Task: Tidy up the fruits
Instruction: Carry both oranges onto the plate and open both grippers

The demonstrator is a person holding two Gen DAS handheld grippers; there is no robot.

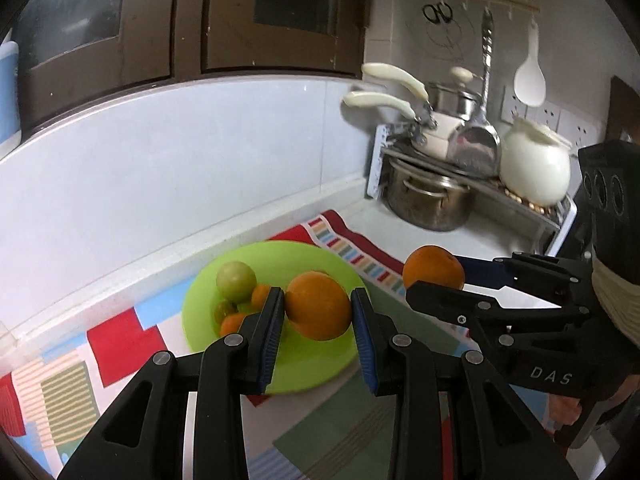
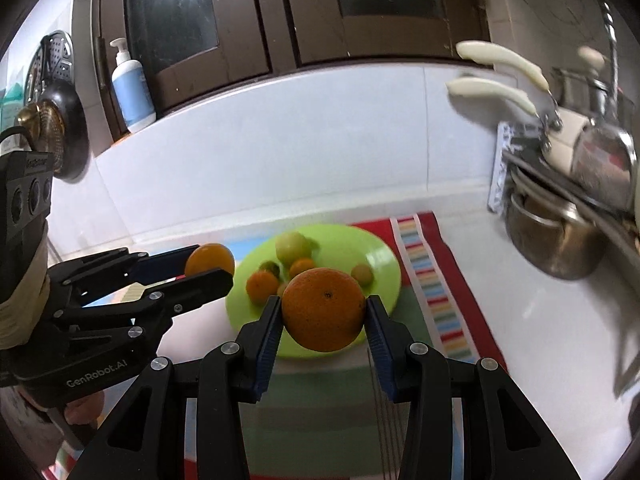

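Observation:
A lime green plate [image 1: 320, 364] [image 2: 372, 252] lies on a patchwork cloth and holds a green apple [image 1: 236, 281] [image 2: 292, 248] and several small orange and green fruits [image 2: 262, 285]. My left gripper [image 1: 318, 314] is shut on an orange [image 1: 318, 306], held just above the plate; it shows at the left of the right wrist view [image 2: 210, 262]. My right gripper [image 2: 323, 314] is shut on a second orange [image 2: 323, 308], held above the plate's near edge; it shows at the right of the left wrist view [image 1: 434, 268].
A colourful patchwork cloth [image 1: 360, 432] [image 2: 432, 288] covers the white counter. A steel pot [image 1: 430, 200] [image 2: 556, 240] sits under a rack of pans and a white jug [image 1: 534, 168] at the right. Brown cabinets hang above. A lotion bottle [image 2: 132, 88] stands at the left.

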